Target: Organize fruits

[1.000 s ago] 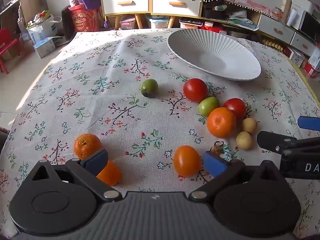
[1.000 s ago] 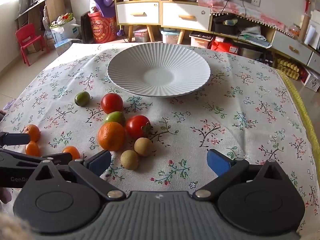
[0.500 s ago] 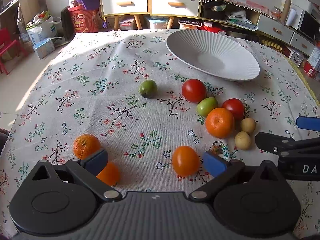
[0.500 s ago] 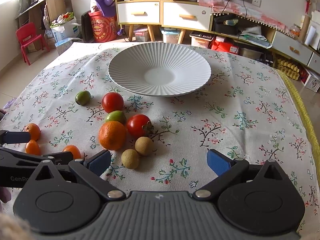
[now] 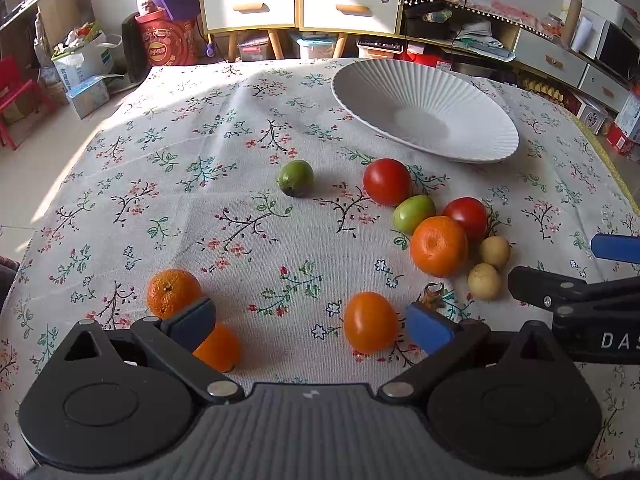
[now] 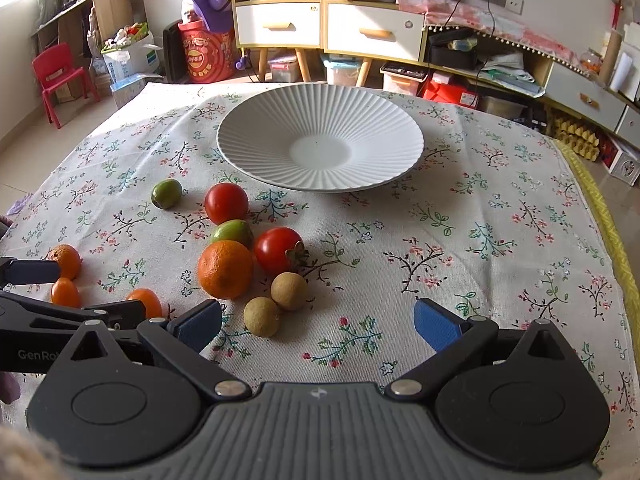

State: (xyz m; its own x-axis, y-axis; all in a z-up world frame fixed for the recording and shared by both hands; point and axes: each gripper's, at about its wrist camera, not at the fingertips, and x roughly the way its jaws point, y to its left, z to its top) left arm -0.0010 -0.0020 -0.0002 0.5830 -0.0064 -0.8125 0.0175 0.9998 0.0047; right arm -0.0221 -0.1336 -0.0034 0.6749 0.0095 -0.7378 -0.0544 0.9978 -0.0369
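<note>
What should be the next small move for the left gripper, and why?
Probably ease the left gripper forward and a little right, so the small orange fruit sits between its open fingers, then close. That fruit lies nearest, just inside the right finger, nothing is held yet, and the white plate holds no fruit.

Left hand-held gripper (image 6: 28, 296): "GenRo"; right hand-held gripper (image 5: 600, 268): "DAS".
</note>
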